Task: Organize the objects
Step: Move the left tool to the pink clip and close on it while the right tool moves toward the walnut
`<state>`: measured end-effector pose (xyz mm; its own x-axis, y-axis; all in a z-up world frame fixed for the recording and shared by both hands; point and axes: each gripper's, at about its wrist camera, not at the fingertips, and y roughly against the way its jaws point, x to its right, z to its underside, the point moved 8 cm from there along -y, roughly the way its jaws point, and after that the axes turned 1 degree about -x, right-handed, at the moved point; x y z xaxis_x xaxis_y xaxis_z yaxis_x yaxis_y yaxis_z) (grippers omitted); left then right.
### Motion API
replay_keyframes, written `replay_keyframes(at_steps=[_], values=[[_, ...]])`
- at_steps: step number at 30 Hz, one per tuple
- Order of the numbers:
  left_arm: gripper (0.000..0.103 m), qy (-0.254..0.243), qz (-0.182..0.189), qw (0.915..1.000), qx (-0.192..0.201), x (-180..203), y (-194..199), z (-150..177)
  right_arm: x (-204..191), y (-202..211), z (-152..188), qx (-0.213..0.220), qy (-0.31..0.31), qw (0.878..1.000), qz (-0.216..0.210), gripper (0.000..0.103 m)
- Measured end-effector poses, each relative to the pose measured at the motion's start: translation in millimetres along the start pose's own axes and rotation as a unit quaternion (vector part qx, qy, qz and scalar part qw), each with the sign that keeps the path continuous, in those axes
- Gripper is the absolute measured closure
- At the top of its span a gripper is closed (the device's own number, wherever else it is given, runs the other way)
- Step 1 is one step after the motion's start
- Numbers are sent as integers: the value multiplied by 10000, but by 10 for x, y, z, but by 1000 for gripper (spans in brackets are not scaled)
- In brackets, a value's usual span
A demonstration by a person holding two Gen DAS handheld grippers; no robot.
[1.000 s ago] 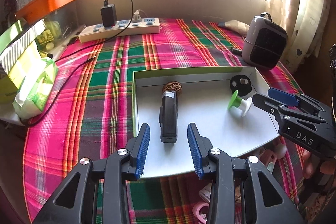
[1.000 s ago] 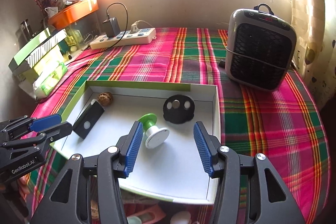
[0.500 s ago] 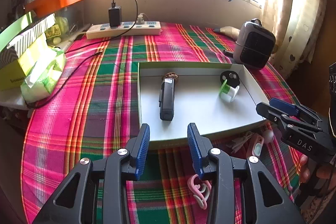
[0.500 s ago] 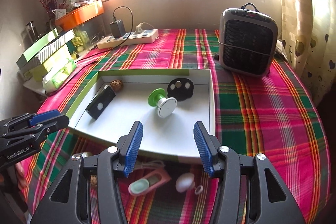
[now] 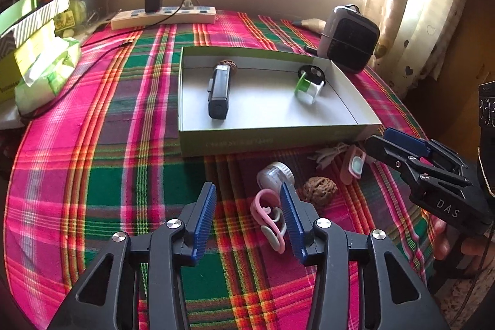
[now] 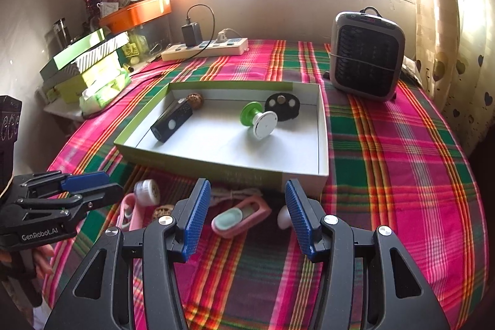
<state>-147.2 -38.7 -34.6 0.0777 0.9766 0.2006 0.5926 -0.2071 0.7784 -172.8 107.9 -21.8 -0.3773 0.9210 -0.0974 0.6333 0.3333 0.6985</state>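
A green-sided box [image 5: 272,141] with a white floor holds a black device [image 5: 219,92], a walnut, a green and white spool [image 5: 306,88] and a black disc [image 5: 312,72]. Loose on the plaid cloth in front of it lie a clear jar [image 5: 273,173], a second walnut [image 5: 320,190], a pink clip [image 5: 267,215] and a pink oval gadget [image 6: 239,214]. My left gripper [image 5: 247,194] hovers over the clip, its jaws opening, gripping nothing. My right gripper [image 6: 247,190] is open above the pink gadget, holding nothing.
A grey heater [image 6: 366,57] stands at the back right, and a power strip [image 5: 164,17] with a charger lies along the far wall. Stacked green boxes [image 6: 86,64] and tissue packs crowd the left edge. A curtain hangs on the right.
Both grippers have drawn back from over the box toward the near table edge, bringing the loose items into view. The left jaws stand wider than before.
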Motion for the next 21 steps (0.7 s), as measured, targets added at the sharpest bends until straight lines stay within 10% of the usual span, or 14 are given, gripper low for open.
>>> replay_keyframes(at_steps=[21], values=[[58,-188,-204,9994,-200,128,-126,161,-124,51,172,-68,26,9999,-148,51]])
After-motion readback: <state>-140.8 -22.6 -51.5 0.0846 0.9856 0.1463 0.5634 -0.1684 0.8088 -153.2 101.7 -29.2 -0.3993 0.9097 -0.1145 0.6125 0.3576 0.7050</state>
